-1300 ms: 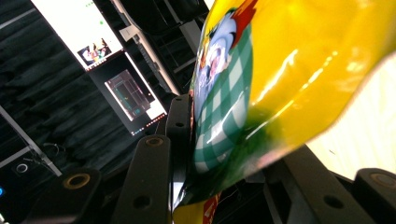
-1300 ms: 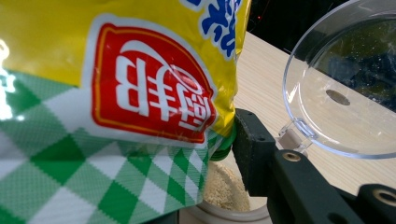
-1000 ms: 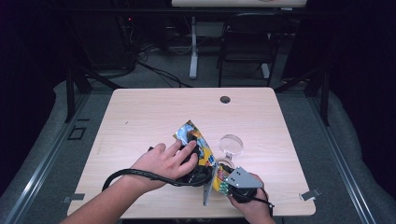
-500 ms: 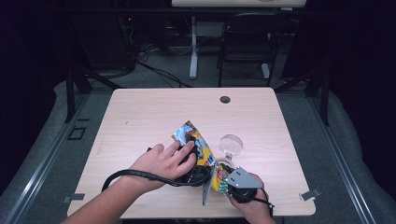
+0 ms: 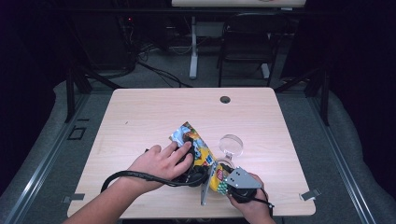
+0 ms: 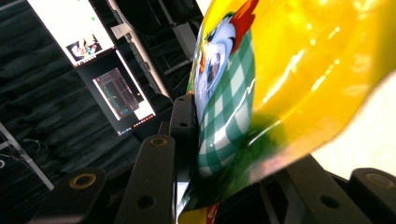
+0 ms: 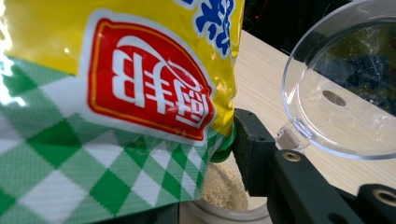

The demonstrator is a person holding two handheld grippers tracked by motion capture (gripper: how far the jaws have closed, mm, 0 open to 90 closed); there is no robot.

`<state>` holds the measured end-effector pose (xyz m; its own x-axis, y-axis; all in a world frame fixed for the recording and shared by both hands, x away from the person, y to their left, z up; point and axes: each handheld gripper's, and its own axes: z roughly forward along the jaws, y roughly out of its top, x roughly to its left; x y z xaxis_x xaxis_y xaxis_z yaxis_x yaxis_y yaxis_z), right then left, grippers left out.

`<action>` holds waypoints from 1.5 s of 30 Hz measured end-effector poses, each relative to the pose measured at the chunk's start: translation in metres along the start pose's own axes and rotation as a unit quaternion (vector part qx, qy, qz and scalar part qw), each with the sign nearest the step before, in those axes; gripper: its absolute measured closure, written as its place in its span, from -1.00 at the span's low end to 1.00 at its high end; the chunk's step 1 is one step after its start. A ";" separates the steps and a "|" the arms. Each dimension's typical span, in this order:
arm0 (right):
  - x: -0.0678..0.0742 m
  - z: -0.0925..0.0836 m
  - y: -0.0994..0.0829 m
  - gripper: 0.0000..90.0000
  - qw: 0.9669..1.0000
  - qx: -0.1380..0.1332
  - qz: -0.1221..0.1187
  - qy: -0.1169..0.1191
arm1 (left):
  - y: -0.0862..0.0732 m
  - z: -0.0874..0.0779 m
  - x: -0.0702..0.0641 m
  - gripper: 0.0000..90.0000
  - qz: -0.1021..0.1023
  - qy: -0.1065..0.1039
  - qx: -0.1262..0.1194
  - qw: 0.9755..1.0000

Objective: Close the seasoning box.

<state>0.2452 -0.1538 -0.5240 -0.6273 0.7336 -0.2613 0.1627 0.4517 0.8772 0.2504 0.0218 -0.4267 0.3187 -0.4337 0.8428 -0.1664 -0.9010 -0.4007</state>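
A yellow snack bag (image 5: 194, 140) with green checks and a red logo is tilted over the near middle of the table (image 5: 140, 116). My left gripper (image 5: 195, 161), under a hand, is shut on the bag (image 6: 289, 70); its jaws have just been closing, and one pad (image 6: 184, 130) presses the foil. My right gripper (image 5: 223, 179) sits at the bag's lower end. Its finger (image 7: 252, 149) touches the green rim of a jar of pale crumbs (image 7: 224, 191), and its other finger is hidden behind the bag (image 7: 116, 84). The jar's clear lid (image 7: 341, 93) stands flipped open (image 5: 232, 144).
A dark round hole (image 5: 225, 99) marks the table's far side. The left gripper's black cable (image 5: 126, 175) loops near the front edge. Desk legs and a chair (image 5: 243, 51) stand beyond the table. Lit screens (image 6: 93, 46) hang off to the side.
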 end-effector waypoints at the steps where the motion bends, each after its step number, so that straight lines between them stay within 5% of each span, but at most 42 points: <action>1: 0.000 0.000 0.000 0.58 1.000 0.000 0.000 0.000 | 0.000 0.000 0.000 0.62 0.002 0.003 0.000 1.000; 31: 0.002 -0.001 0.002 0.59 1.000 -0.001 -0.017 -0.013 | -0.011 0.007 -0.015 0.68 -0.059 -0.019 -0.012 0.998; 45: 0.003 -0.002 0.003 0.59 1.000 -0.006 -0.024 -0.015 | -0.017 0.010 -0.026 0.78 -0.104 -0.032 -0.019 0.994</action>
<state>0.2420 -0.1508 -0.5214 -0.6106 0.7263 -0.3157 0.1230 0.4808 0.8682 0.2547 0.0477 -0.4453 0.4088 -0.2400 0.8805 -0.1266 -0.9704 -0.2057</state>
